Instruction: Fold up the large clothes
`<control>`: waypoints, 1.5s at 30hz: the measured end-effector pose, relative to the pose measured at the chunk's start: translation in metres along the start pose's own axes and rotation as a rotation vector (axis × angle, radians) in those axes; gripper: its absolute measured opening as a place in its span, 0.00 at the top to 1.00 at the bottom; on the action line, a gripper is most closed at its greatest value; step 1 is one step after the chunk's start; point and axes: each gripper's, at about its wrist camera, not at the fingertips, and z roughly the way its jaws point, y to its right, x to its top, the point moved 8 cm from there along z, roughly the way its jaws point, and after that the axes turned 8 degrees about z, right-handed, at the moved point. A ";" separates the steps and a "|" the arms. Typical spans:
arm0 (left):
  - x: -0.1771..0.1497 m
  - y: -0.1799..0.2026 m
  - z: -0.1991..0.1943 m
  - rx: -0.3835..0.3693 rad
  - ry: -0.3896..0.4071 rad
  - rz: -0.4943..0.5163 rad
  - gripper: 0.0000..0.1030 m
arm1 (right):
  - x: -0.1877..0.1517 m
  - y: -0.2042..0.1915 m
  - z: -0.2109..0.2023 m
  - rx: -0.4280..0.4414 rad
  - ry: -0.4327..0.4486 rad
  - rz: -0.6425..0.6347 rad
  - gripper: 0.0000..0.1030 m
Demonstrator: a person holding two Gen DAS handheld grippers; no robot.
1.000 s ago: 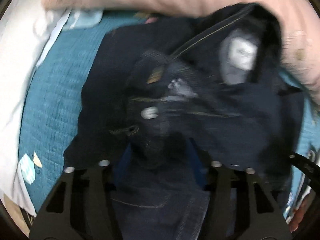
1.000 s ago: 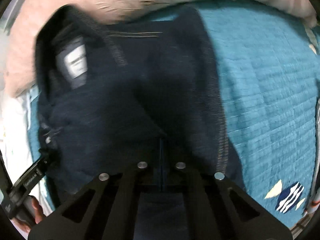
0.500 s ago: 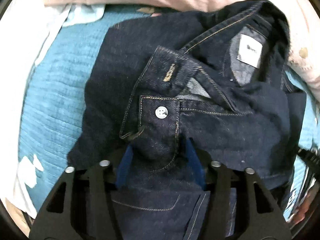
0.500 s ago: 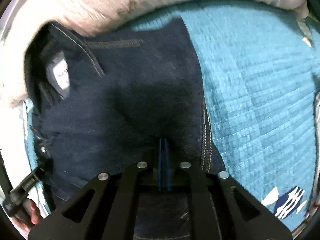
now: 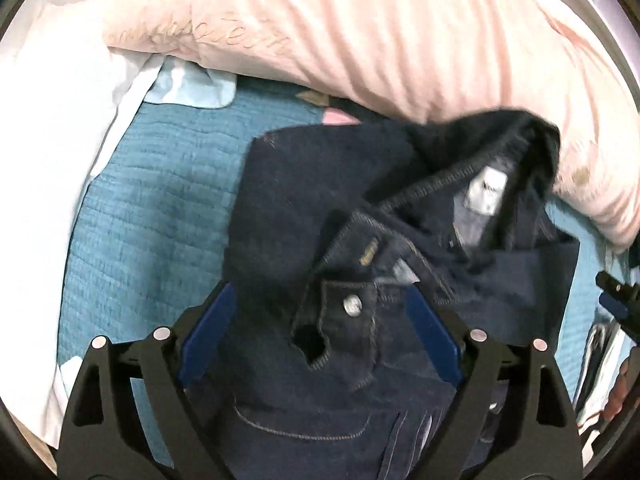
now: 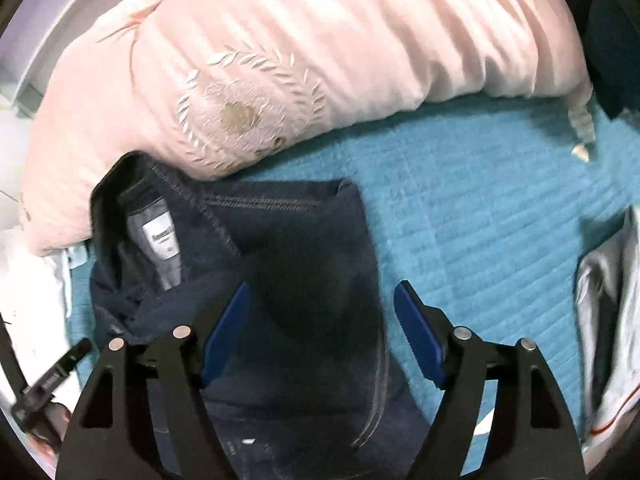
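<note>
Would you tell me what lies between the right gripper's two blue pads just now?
In the right wrist view, the right gripper has just opened; only the dark jeans lie between its pads, unpinched.

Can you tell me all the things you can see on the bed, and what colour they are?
jeans: one pair, dark blue, folded on the bedspread, waistband by the pillow
pillow: one, pale pink with a stitched leaf wreath, at the far end of the bed
bedspread: one, teal, quilted, under everything
white bedding: white, along the left edge in the left wrist view
grey garment: one, grey, at the right edge in the right wrist view
left hand-held gripper: black with blue pads, open above the jeans' button
right hand-held gripper: black with blue pads, open above the jeans
</note>
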 end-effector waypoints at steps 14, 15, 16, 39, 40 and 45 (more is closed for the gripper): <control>0.059 -0.034 0.044 0.072 -0.040 0.036 0.15 | 0.043 -0.002 0.055 -0.060 -0.064 -0.009 0.30; 0.063 -0.036 0.049 0.059 -0.039 0.032 0.15 | 0.045 -0.003 0.058 -0.059 -0.067 -0.008 0.30; 0.067 -0.041 0.057 0.073 -0.051 0.029 0.15 | 0.046 -0.002 0.063 -0.064 -0.072 -0.006 0.30; 0.091 -0.056 0.077 0.118 -0.046 0.065 0.87 | 0.055 0.027 0.082 -0.029 -0.150 0.108 0.91; 0.089 -0.056 0.072 0.121 -0.038 0.070 0.88 | 0.056 0.026 0.076 -0.028 -0.148 0.094 0.91; 0.082 -0.050 0.038 0.140 0.004 0.097 0.89 | 0.059 0.029 0.038 -0.011 -0.121 0.047 0.92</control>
